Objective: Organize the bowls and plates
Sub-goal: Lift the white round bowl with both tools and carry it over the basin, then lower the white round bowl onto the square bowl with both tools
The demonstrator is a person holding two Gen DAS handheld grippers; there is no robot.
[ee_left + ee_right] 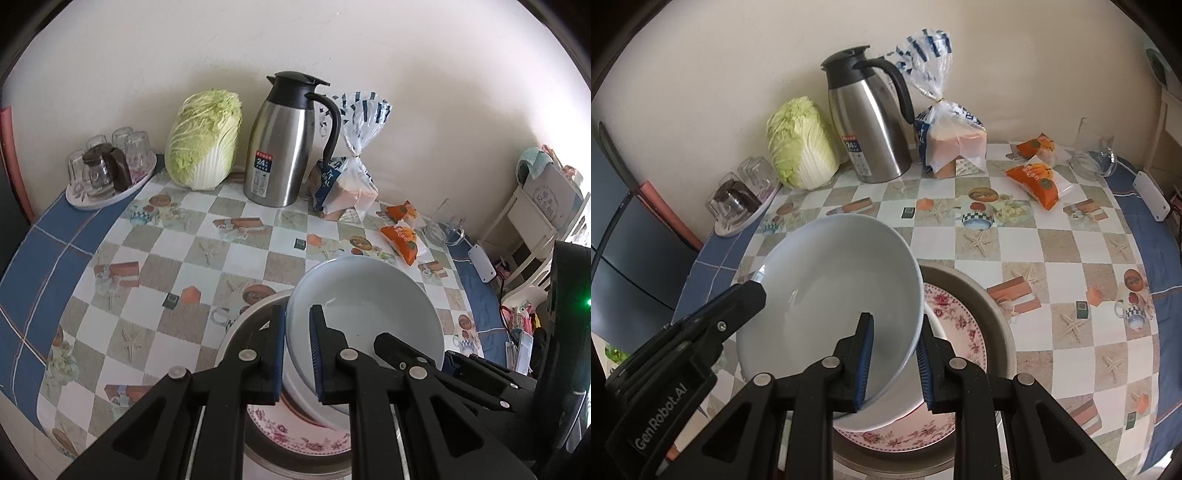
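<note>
A white bowl (pixel 369 306) (pixel 842 280) is held tilted above a floral plate (pixel 295 435) (pixel 960 325) that lies in a grey dish (pixel 251 317) (pixel 997 314). My left gripper (pixel 297 317) is shut on the bowl's left rim. My right gripper (pixel 895 330) straddles the bowl's right rim, jaws close on it. The left gripper also shows in the right wrist view (pixel 750 295). Another white bowl (pixel 938 332) seems to sit under the held one.
At the back of the checked table (pixel 207 258) stand a steel thermos jug (pixel 280 147), a cabbage (pixel 203 140), a bread bag (pixel 351 177), orange snack packs (pixel 402 240), a glass jug (pixel 443 225) and a tray of glasses (pixel 107 170).
</note>
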